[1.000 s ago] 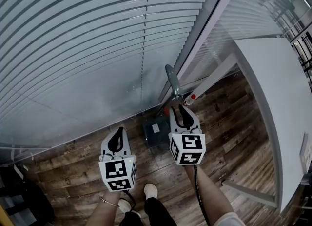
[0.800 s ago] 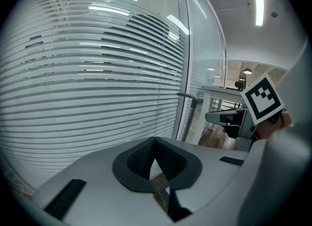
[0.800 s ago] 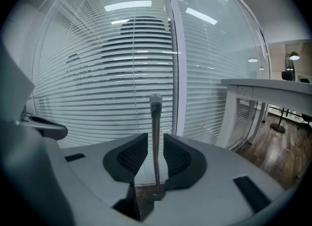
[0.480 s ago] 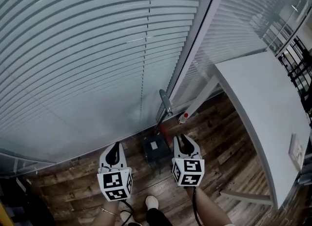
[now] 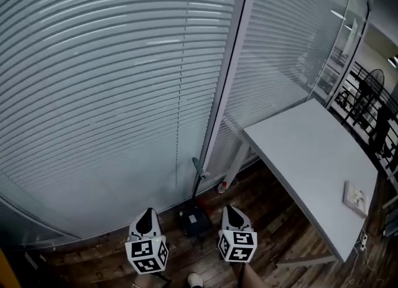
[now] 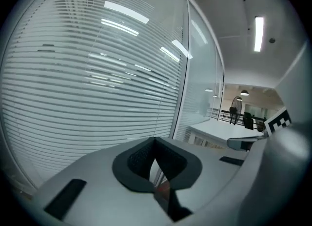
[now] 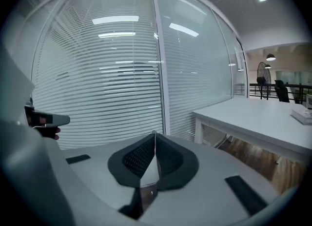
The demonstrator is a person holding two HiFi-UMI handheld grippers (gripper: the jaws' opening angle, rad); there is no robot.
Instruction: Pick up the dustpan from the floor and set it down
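The dark dustpan [image 5: 194, 221] stands on the wooden floor against the glass wall, its grey handle [image 5: 198, 170] rising upright. My left gripper [image 5: 147, 213] hangs to its left, well above the floor, shut and empty. In the left gripper view its pads [image 6: 154, 140] meet with nothing between them. My right gripper [image 5: 231, 209] hangs to the right of the pan, its jaws closing to shut on nothing. The right gripper view shows those pads [image 7: 155, 135] pressed together. Neither gripper touches the dustpan.
A glass wall with blinds [image 5: 112, 81] and a metal post [image 5: 227, 75] fills the front. A white table [image 5: 311, 156] stands to the right with a small white box [image 5: 355, 196] on it. A white pole with a red end [image 5: 222, 187] lies by the wall.
Both grippers have risen away from the floor and the view has lifted with them. The right jaws went from open to shut. The dustpan stays on the floor by the glass.
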